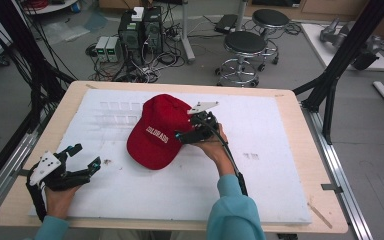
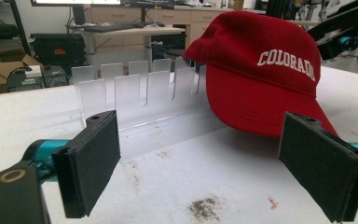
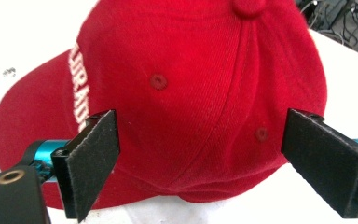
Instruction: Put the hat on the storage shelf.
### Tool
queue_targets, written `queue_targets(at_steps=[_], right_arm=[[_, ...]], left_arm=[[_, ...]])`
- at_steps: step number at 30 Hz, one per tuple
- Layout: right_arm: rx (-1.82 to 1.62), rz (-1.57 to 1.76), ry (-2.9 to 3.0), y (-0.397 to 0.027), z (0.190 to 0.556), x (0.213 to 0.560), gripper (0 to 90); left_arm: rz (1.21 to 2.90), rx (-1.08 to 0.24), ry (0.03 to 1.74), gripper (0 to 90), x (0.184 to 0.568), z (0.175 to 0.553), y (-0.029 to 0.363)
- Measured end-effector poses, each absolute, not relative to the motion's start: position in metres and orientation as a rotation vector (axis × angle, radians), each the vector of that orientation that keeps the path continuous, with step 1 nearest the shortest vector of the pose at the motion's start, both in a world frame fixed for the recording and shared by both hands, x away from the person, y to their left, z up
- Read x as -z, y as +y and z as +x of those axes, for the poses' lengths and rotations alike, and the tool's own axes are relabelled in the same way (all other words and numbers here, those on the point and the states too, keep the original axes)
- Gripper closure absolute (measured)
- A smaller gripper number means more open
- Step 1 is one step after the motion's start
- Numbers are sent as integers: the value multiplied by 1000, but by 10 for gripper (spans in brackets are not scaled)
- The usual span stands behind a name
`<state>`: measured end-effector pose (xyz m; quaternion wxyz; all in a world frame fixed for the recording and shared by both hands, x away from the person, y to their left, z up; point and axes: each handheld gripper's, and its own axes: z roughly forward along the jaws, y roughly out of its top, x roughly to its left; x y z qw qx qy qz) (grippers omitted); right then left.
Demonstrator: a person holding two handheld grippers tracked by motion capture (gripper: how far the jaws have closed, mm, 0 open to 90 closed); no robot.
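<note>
A red cap [image 1: 157, 132] with white "COLORADO" lettering lies on the white foam board [image 1: 260, 175], its brim toward the near left. My right gripper [image 1: 185, 127] is at the cap's right side, open. In the right gripper view the cap's crown [image 3: 191, 70] sits just beyond the spread pads [image 3: 93, 154], which do not touch it; the right gripper [image 3: 200, 158] holds nothing. My left gripper [image 1: 87, 156] rests open near the board's front left, apart from the cap. From the left gripper [image 2: 200, 163] the cap [image 2: 261, 70] stands ahead to the right.
A clear plastic slotted rack [image 2: 140, 93] stands on the board behind and left of the cap, faint in the high view [image 1: 117, 112]. A dirt smudge [image 2: 205, 207] marks the foam. The board lies on a wooden table [image 1: 300, 130]; stools [image 1: 242, 47] and computers [image 1: 140, 30] are beyond.
</note>
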<state>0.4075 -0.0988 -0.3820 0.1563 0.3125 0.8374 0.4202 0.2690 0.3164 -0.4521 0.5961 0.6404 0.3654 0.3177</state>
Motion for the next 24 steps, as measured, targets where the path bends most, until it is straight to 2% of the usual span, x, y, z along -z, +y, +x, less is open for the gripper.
queue_targets(at_steps=[9,10,11,14,16,17,18,19,22,24], right_arm=[[-1160,921,2429,-94,410,389,269],[-1153,923,2435,-93,409,390,333],[-1153,923,2435,-93,409,390,333],[-1148,918,2447,-91,409,391,424],[-1154,928,2454,-91,409,391,522],[-1154,928,2454,-91,409,391,522],[-1157,929,2452,-91,410,391,560],[-1157,930,2456,-91,409,390,642],[-1139,917,2459,-91,409,390,753],[-1138,922,2460,-91,408,390,773]], left_arm=[[1487,-738,848,132,452,269,316],[1487,-740,849,132,452,269,316],[1487,-740,849,132,452,269,316],[1487,-739,849,132,452,269,316],[1487,-739,849,132,452,269,316],[1487,-739,849,132,452,269,316],[1487,-740,846,132,452,269,316],[1488,-739,849,132,452,269,316],[1487,-739,849,132,452,269,316],[1488,-739,846,132,452,269,316]])
